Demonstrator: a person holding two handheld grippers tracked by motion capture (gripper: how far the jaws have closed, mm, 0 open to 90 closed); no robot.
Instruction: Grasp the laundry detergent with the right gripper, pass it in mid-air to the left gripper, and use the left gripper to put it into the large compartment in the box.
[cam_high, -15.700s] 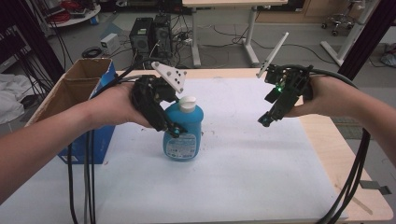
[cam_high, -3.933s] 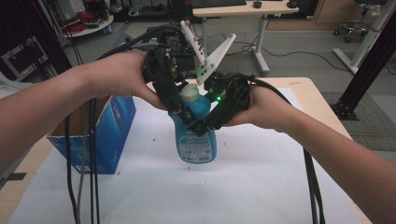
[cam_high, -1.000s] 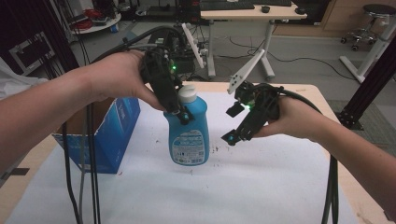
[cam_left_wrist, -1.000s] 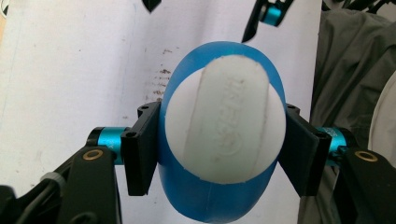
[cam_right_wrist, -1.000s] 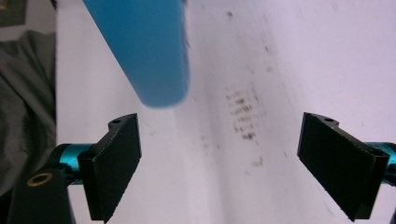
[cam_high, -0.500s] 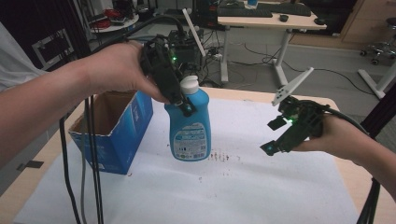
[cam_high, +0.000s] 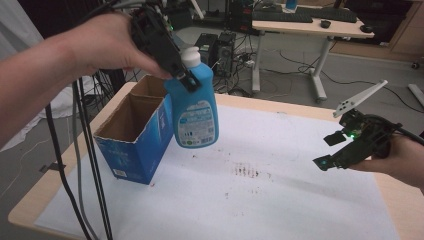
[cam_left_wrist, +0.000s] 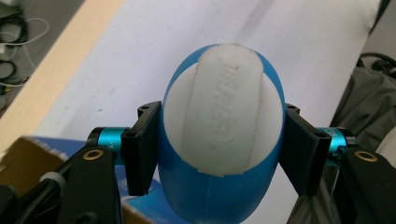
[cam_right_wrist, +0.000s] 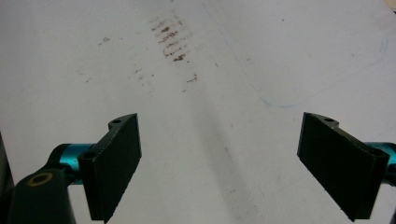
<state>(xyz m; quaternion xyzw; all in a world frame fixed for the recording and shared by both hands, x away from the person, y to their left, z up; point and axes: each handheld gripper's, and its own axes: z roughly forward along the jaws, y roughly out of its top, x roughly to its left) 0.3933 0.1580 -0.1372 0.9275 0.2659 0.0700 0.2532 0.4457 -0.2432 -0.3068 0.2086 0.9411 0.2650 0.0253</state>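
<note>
A blue bottle (cam_high: 195, 107) with a white cap (cam_high: 190, 56) hangs in the air above the table, next to an open blue cardboard box (cam_high: 134, 131). My left gripper (cam_high: 179, 70) is shut on the bottle's neck, just under the cap. In the left gripper view the white cap (cam_left_wrist: 223, 109) sits between the two black pads (cam_left_wrist: 144, 147), which press on the blue bottle (cam_left_wrist: 205, 198) from both sides. My right gripper (cam_high: 334, 150) is held low over the right side of the table, open. In the right gripper view its jaws (cam_right_wrist: 219, 163) stand wide apart with white paper behind them.
White paper (cam_high: 280, 200) with brown smudges (cam_high: 246, 171) covers the wooden table (cam_high: 30, 210). The box stands at the table's left edge with its top flaps open. Cables (cam_high: 87, 165) hang from the left hand. Desks and computers stand on the floor behind.
The left gripper has lifted the bottle off the table and carried it left toward the box. The right gripper has let go and drawn away to the right.
</note>
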